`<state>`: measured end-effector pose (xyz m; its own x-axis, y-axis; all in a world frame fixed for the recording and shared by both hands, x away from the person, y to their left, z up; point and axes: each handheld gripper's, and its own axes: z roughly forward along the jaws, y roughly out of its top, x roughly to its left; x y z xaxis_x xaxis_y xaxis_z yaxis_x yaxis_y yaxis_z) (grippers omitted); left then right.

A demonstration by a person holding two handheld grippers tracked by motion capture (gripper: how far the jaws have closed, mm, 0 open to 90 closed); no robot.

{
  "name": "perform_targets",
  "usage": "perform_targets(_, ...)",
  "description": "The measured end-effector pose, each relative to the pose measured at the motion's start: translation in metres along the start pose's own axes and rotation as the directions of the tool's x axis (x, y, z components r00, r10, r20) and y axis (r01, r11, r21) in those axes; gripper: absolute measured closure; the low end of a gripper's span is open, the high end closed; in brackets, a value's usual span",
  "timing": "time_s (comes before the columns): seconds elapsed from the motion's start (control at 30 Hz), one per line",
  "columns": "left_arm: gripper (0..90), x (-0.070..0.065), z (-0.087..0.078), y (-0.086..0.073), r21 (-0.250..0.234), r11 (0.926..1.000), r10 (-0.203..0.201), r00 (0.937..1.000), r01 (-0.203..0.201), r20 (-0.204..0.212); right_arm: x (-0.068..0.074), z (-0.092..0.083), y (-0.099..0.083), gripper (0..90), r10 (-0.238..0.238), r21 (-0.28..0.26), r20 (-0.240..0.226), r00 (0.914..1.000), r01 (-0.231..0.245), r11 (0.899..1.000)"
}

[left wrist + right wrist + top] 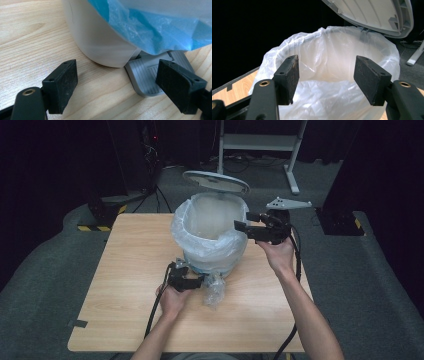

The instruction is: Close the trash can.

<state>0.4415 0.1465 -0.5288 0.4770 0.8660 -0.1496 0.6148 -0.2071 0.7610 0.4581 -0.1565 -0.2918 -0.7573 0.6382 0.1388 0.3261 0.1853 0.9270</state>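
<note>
From above, a lined bin [210, 232] stands mid-table with its lid [216, 181] up. The left gripper [192, 282] lies low at its base beside a crumpled plastic wrapper [214, 290]; the right gripper [245, 221] hovers at the rim, wrist level.

Left gripper view: jaws apart, straddling the grey pedal [147, 78]; pressing it squarely should hold the lid up.

Right gripper view: jaws apart and empty, facing the liner [332, 82].

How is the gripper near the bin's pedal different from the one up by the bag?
The left gripper sits low at the table, fingers by the bin's grey pedal; the right gripper is held high at the bin's bagged rim. The left points at the bin's base; the right looks into the open bag. Both are black, open and empty.
</note>
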Motion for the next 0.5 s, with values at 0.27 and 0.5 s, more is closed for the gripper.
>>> perform_targets(0.27,17.5,0.0,0.0,0.0,0.0,1.0,0.001,1.0,-0.001,-0.003,0.002,-0.014,-0.01,36.8,0.0,-0.018,0.009,1.0,0.0,1.0)
perform_targets(0.5,17.5,0.0,0.0,0.0,-0.001,1.0,0.001,1.0,-0.001,-0.006,0.004,-0.021,-0.018,36.7,-0.004,-0.026,0.012,0.9999,0.005,1.0)
